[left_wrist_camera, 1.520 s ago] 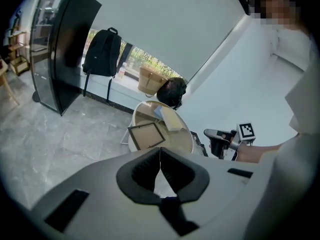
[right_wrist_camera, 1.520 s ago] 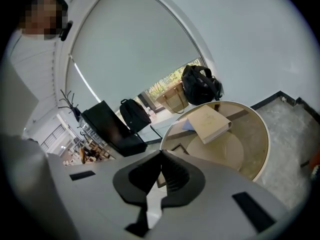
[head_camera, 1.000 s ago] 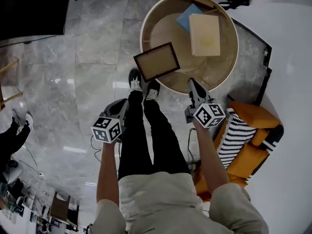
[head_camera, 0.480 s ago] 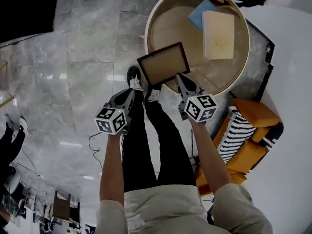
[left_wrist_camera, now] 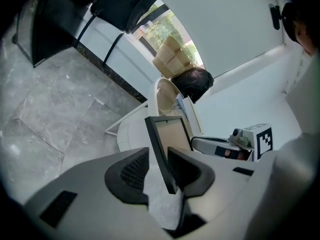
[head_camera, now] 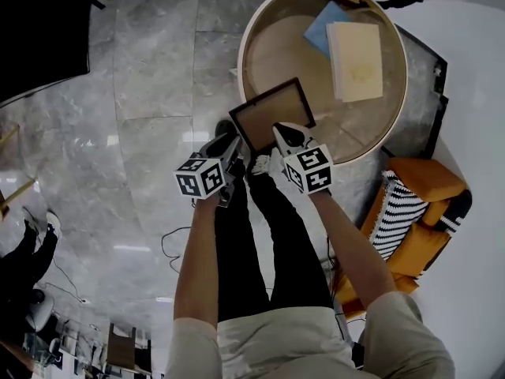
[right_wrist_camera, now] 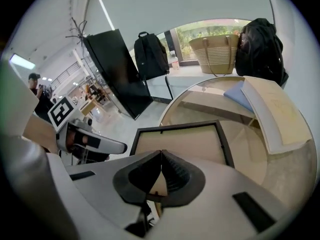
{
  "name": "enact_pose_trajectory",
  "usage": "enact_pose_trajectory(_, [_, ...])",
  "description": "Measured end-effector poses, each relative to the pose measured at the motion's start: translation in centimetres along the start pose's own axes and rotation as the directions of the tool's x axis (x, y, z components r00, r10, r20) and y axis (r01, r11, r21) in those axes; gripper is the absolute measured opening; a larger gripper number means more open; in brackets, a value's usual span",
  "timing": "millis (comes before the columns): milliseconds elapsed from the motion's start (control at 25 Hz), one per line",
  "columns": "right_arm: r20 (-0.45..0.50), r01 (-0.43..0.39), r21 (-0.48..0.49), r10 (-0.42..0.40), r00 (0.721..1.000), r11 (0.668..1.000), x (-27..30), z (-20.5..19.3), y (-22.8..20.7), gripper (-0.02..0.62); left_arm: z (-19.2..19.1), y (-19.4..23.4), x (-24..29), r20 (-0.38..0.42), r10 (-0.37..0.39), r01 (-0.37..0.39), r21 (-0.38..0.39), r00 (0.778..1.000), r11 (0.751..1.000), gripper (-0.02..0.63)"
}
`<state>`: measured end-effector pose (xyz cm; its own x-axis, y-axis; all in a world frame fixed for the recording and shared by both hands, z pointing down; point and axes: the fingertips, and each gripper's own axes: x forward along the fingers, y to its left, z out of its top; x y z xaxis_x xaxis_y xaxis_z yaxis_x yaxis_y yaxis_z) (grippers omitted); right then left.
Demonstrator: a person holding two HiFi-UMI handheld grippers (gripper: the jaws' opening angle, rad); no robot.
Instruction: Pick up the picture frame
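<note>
At round table's [head_camera: 276, 58] rim, black-rimmed tan picture frame [head_camera: 272, 117]; left claw [left_wrist_camera: 157, 154] just opening astride its edge, right claw [right_wrist_camera: 161, 153] clenched.

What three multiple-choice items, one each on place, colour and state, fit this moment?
1. Where is the picture frame? A on the floor; B overhanging the round table's near rim; C in a drawer.
2. Its border colour? A white; B black; C red.
3. The left gripper's jaws? A shut, empty; B shut on a cup; C apart, astride the frame's edge.
B: the head view shows its corner past the rim. B: it looks dark in every view. C: they have just been opening, and the edge stands between them.
</note>
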<state>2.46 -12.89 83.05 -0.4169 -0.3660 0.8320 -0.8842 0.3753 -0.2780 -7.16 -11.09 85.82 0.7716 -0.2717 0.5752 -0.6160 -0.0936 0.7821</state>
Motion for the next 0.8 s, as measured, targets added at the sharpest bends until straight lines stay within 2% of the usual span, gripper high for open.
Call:
enact_pose_trajectory(40, [-0.008,0.006,-0.012,-0.006,1.000,1.000,0.0,-0.3,-0.3,0.034,-0.1,0.1,0.4,-0.015,-0.003,0.003,0.003,1.000,1.000,0.124])
enact_pose_trajectory(200, [-0.017,0.034,0.028,-0.033,0.999,0.999,0.1,-1.5,-2.4,0.034,0.2,1.0,2.0,-0.031,0.010,-0.010,0.008,0.999,1.000,0.189])
enact_pose_trajectory(280, [-0.027,0.043,0.014,-0.042,0.999,0.999,0.2,-2.0,-2.9,0.034,0.2,0.9,2.7,-0.033,0.003,-0.004,-0.006,0.999,1.000,0.216])
enact_pose_trajectory(400, [-0.034,0.103,-0.044,-0.104,0.994,0.994,0.4,-2.6,-3.9,0.034,0.4,0.3,3.9,-0.045,-0.017,0.016,-0.012,0.999,1.000,0.232])
enact_pose_trajectory(480, [-0.033,0.133,0.002,-0.132,0.991,0.991,0.8,-2.9,-4.5,0.034,0.6,0.1,4.4,-0.050,-0.024,0.023,-0.012,0.998,1.000,0.232])
enact_pose_trajectory(600, [-0.044,0.140,0.038,-0.138,0.989,0.989,1.2,-3.3,-4.6,0.034,0.9,0.2,5.2,-0.050,-0.024,0.023,-0.026,0.998,0.999,0.232])
enact_pose_trajectory(800, [-0.053,0.124,-0.037,-0.126,0.991,0.992,1.7,-3.0,-4.4,0.034,1.1,0.9,5.9,-0.044,-0.021,0.018,-0.064,0.999,0.998,0.232])
